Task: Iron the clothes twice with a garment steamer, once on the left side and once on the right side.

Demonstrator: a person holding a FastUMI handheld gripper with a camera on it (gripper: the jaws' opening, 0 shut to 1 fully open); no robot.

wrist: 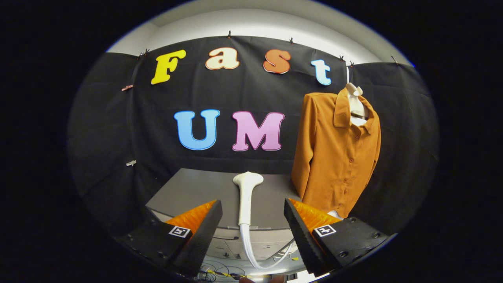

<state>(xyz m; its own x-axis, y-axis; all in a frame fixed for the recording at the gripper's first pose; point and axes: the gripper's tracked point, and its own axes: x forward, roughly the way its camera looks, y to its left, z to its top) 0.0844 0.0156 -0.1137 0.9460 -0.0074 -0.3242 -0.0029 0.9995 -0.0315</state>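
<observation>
The gripper [253, 220] hangs with its 2 fingers [204, 228] spread wide and released, touching nothing. The white garment steamer head [246, 196] lies on the grey bench [188, 192], just ahead of the fingers and lined up with the gap between them, its handle pointing back toward them and its white hose [251, 251] looping down over the bench's front edge. Beyond the right finger, an orange button-up shirt [338, 153] hangs on a white hanger [353, 92] against the black cloth wall [118, 137], beside the bench's right end.
</observation>
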